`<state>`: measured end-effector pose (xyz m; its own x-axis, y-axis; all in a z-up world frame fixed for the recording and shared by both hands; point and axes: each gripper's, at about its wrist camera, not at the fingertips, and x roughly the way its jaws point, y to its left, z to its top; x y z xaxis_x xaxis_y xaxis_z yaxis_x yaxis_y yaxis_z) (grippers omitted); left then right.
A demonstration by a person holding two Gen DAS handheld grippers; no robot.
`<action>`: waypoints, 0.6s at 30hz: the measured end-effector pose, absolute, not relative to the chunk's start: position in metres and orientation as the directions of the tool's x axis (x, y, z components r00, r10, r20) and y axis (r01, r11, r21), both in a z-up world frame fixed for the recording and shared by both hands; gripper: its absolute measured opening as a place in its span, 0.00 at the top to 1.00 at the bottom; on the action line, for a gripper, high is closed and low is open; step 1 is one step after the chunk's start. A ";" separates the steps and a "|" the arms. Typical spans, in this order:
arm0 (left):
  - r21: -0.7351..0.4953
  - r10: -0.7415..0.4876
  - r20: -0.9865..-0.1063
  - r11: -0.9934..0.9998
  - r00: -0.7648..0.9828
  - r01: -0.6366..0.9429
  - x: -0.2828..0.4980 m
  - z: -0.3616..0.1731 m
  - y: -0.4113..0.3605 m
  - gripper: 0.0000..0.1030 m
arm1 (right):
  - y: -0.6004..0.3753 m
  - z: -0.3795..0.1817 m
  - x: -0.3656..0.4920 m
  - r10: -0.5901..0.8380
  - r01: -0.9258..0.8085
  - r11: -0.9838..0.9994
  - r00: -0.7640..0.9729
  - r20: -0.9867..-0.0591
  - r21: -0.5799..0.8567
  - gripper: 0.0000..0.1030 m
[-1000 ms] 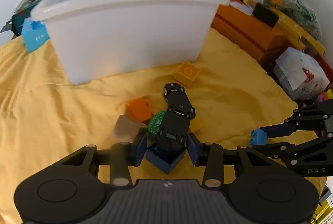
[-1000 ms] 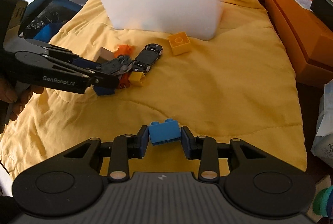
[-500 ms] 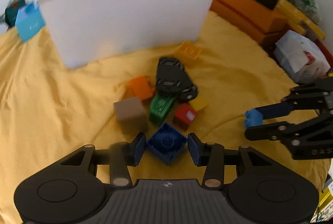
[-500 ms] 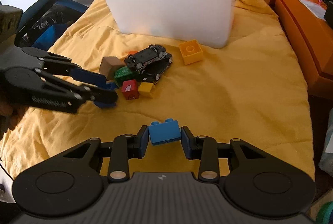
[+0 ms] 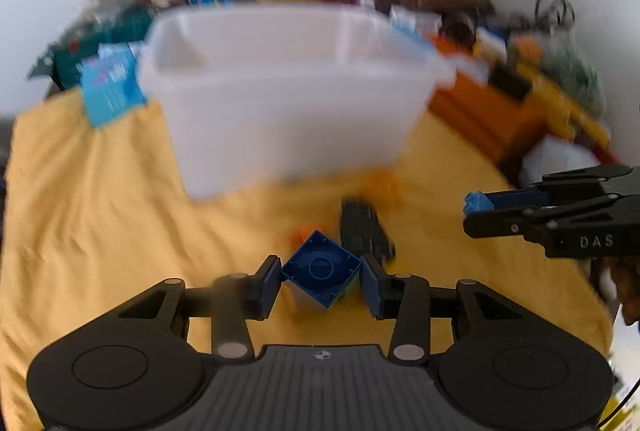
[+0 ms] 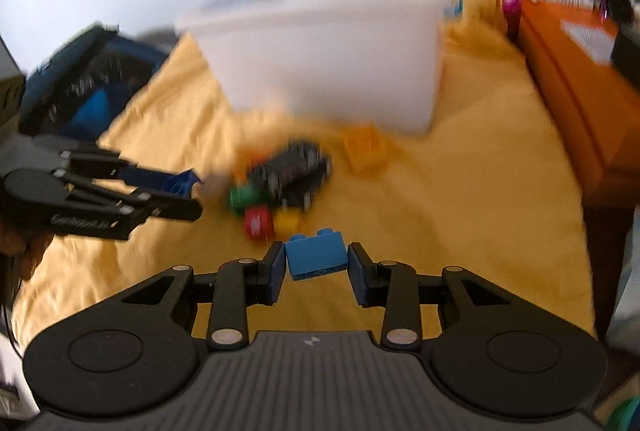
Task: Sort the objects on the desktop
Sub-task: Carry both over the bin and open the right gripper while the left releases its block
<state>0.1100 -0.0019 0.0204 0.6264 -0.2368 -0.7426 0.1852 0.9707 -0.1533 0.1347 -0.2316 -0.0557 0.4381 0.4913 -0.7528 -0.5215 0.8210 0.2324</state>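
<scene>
Left wrist view: our left tool [image 5: 320,281] is closing corner-wise on a dark blue block [image 5: 320,271]; right tool [image 6: 317,269] clamps a light blue brick [image 6: 316,257]. We judge both bound for the white bin [image 5: 288,103].

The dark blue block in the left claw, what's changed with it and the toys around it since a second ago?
The left claw lifted the dark blue block off the yellow cloth, out from under the black toy car, which dropped flat beside the small blocks. Its jaws are closing on the block. The right claw rose slightly, still clamping its light blue brick. The white bin stayed put.
</scene>
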 end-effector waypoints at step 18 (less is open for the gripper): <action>-0.165 -0.187 -0.671 0.981 0.717 0.100 0.205 0.125 0.037 0.55 | -0.207 0.061 0.251 0.511 -0.468 0.847 0.580 -0.635 0.254 0.64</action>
